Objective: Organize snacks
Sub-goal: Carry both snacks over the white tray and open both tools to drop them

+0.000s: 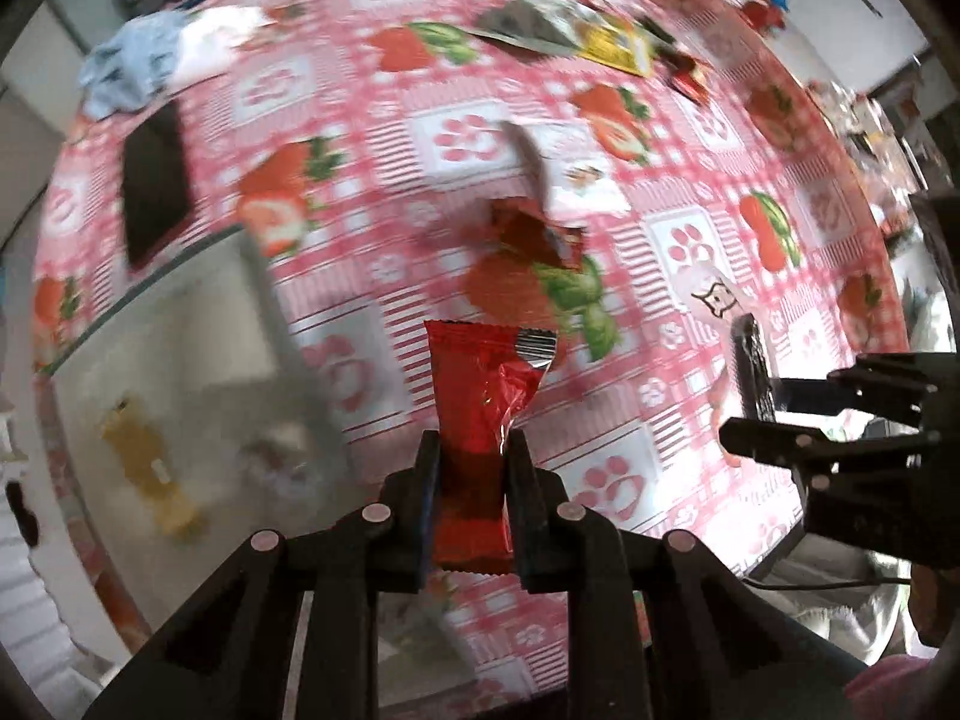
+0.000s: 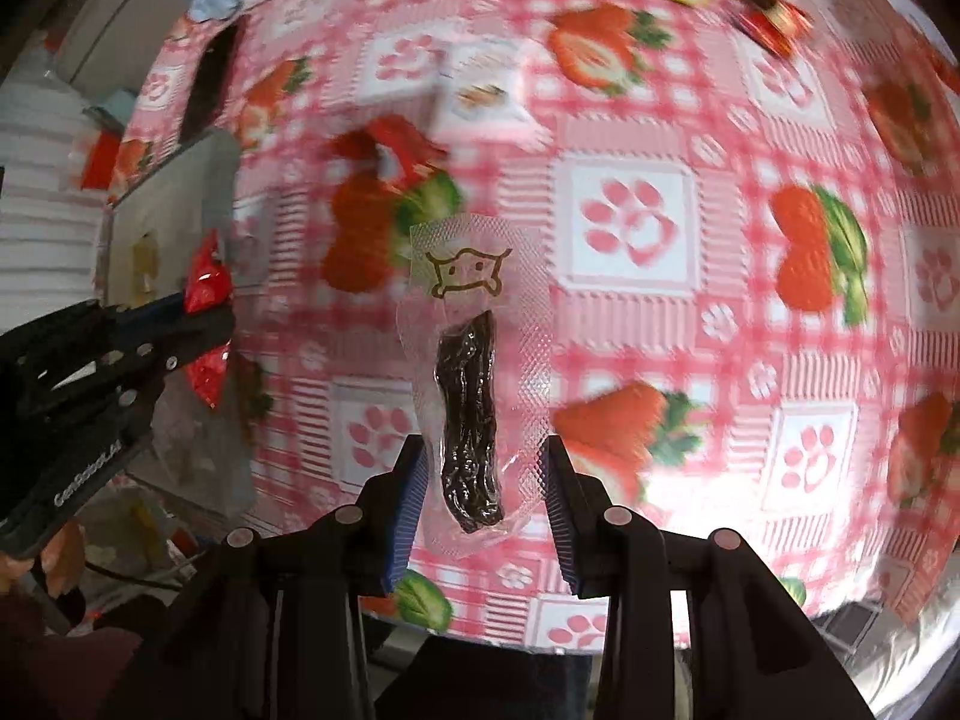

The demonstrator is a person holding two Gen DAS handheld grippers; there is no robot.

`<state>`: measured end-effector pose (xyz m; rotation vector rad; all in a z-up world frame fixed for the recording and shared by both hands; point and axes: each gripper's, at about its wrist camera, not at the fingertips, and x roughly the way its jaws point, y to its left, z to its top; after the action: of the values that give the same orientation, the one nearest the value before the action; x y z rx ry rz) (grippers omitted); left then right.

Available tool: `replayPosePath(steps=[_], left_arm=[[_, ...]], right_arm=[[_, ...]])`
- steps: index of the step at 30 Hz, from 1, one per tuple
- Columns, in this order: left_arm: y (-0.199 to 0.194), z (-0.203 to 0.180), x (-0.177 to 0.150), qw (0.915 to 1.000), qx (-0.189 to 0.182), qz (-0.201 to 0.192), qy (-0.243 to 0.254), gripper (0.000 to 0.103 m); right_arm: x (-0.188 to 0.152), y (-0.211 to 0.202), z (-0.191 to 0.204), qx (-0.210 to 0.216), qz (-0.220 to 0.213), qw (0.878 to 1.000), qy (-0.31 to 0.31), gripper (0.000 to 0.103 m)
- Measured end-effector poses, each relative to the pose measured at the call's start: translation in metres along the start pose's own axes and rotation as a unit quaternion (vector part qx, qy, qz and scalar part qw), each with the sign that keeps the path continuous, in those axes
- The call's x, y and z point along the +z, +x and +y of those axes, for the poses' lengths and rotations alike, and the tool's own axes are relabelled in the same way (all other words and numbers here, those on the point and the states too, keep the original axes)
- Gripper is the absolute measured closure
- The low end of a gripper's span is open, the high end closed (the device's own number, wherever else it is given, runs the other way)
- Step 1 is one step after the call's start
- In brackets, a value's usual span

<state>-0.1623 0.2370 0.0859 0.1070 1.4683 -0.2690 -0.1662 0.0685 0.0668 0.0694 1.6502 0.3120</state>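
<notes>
Red packet (image 1: 474, 438) clamped in left hand-held gripper (image 1: 474, 468)

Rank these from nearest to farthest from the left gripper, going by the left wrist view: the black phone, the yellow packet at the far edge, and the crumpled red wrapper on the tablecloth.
From the left gripper, which grips a red snack packet:
1. Crumpled red wrapper, straight ahead, mid-table.
2. Black phone, far left.
3. Yellow packet, far end, right of centre.
</notes>
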Motion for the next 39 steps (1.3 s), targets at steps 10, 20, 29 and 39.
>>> replayPosePath(steps=[10,20,29,39], left_arm=[[-0.011,0.071,-0.048,0.9947,0.027,-0.004,-0.099,0.081],[-0.011,0.121,-0.09,0.987,0.037,0.013,-0.156,0.081],[-0.003,0.131,-0.107,0.9854,0.036,0.03,-0.164,0.081],[0.005,0.135,-0.115,0.9857,0.046,0.049,-0.155,0.073]], right_arm=[[0.031,0.013,0.084,0.012,0.005,0.995,-0.1,0.063],[0.045,0.039,0.183,0.023,0.031,0.978,-0.205,0.063],[0.04,0.065,0.225,0.022,0.062,0.966,-0.251,0.063],[0.042,0.091,0.242,0.018,0.081,0.967,-0.239,0.061]])
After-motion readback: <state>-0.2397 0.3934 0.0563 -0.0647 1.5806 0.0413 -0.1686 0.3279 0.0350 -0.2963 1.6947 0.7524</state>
